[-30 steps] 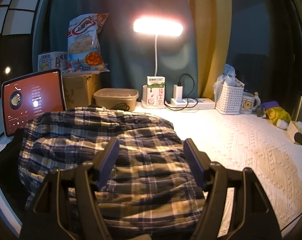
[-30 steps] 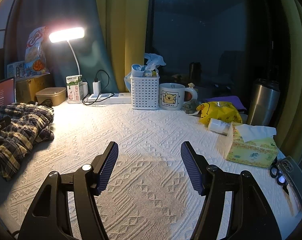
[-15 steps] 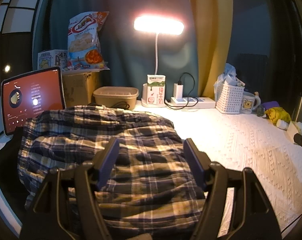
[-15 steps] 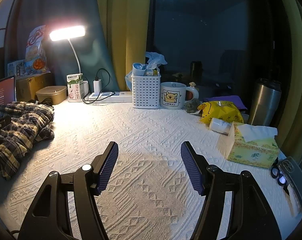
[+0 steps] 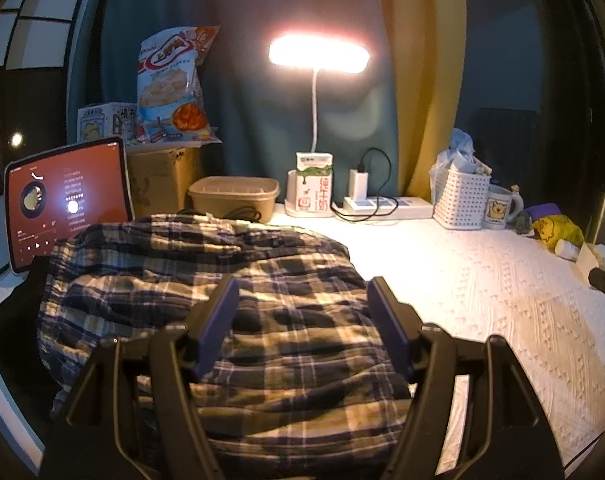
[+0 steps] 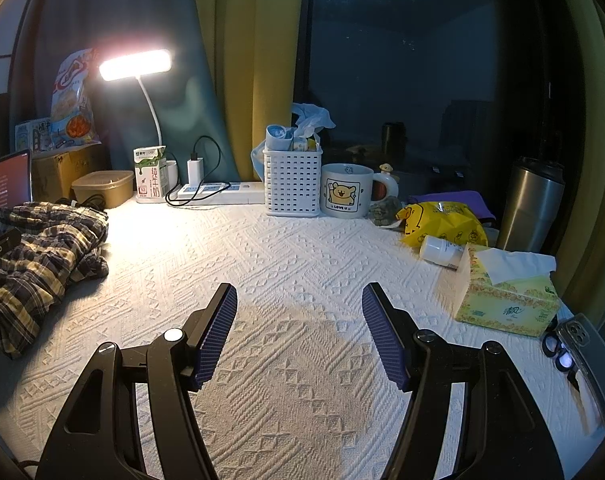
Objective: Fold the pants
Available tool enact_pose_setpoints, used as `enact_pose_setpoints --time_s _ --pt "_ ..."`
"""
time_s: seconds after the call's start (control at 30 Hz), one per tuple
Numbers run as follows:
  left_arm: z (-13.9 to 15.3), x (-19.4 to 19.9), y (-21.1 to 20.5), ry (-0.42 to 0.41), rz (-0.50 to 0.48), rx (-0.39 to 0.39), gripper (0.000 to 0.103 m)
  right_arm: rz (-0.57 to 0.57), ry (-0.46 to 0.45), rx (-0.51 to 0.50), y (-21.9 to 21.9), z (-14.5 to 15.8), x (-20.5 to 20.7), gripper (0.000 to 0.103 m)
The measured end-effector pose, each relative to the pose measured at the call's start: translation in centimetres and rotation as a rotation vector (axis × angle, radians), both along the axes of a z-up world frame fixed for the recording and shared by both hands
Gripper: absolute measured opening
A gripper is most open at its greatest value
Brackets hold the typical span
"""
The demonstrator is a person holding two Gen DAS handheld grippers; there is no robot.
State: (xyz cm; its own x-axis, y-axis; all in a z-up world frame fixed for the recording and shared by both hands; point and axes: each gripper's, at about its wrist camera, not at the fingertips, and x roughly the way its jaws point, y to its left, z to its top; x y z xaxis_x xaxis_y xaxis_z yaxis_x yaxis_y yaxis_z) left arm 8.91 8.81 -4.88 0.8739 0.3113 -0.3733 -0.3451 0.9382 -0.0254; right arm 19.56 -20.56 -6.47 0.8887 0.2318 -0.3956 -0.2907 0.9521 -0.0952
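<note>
The plaid pants (image 5: 206, 280) lie in a rumpled heap on the left part of the white textured cloth (image 5: 482, 280). My left gripper (image 5: 302, 296) hovers just above the heap, open, with only fabric showing behind the gap between its blue pads. In the right wrist view the same pants (image 6: 42, 256) sit at the far left edge. Over bare white cloth (image 6: 294, 248), well to the right of the pants, my right gripper (image 6: 298, 300) stands open and empty.
Along the back stand a lit desk lamp (image 5: 318, 54), a milk carton (image 5: 313, 184), a power strip (image 5: 386, 204), a white basket (image 6: 292, 180), a bear mug (image 6: 346, 192). A tablet (image 5: 66, 200) leans at left. A tissue box (image 6: 506, 292), steel tumbler (image 6: 534, 204) and phone (image 6: 582, 356) crowd the right.
</note>
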Motion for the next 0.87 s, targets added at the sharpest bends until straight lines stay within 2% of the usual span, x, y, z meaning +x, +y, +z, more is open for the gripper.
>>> enact_pose_setpoints --time_s 0.37,0.5,0.57,0.63,0.77,0.87 --pt "0.1 0.2 -0.4 -0.003 0.01 0.03 0.068 0.0 0.001 -0.001 0.0 0.0 0.1 0.068" --pt "0.0 0.5 0.1 0.015 0.015 0.006 0.068 0.0 0.001 -0.001 0.1 0.0 0.1 0.068" --pt "-0.3 1.1 0.5 0.047 -0.021 -0.029 0.068 0.0 0.003 -0.003 0.1 0.0 0.0 0.068" --pt "-0.2 0.9 0.7 0.028 -0.037 -0.041 0.068 0.0 0.005 -0.005 0.2 0.0 0.0 0.068" --pt "0.0 0.2 -0.6 -0.006 -0.061 0.018 0.068 0.0 0.011 -0.011 0.3 -0.1 0.2 0.068" --pt "0.0 0.4 -0.5 0.002 -0.047 0.017 0.068 0.0 0.016 -0.017 0.4 -0.1 0.3 0.068"
